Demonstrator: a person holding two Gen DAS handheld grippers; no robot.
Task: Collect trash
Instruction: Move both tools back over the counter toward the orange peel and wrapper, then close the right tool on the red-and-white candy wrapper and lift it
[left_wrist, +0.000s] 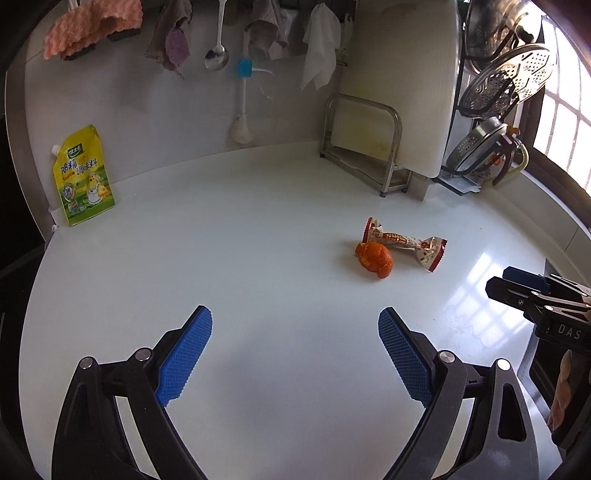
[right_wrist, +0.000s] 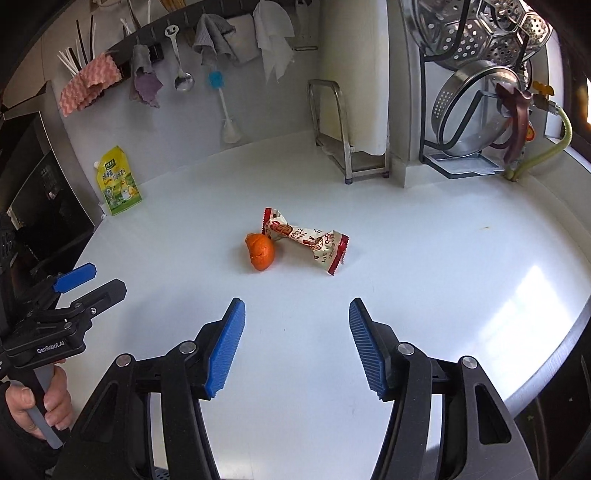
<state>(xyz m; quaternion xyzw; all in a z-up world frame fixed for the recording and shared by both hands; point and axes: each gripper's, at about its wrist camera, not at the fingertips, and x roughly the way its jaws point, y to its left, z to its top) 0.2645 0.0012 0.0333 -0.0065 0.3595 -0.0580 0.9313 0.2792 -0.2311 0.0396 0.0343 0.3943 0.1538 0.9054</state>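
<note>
right wrist view — orange peel (right_wrist: 260, 252) touching wrapper (right_wrist: 306, 240), ahead of both wide-open grippers (right_wrist: 297, 325) (left_wrist: 295, 332).

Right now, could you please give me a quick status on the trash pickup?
Left gripper and right gripper open, empty. Orange peel and crumpled red-and-white snack wrapper side by side on white counter. Path clear.

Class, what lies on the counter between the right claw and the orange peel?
Nothing: in the right wrist view, only bare white counter separates the open right claw from the orange peel.
</note>
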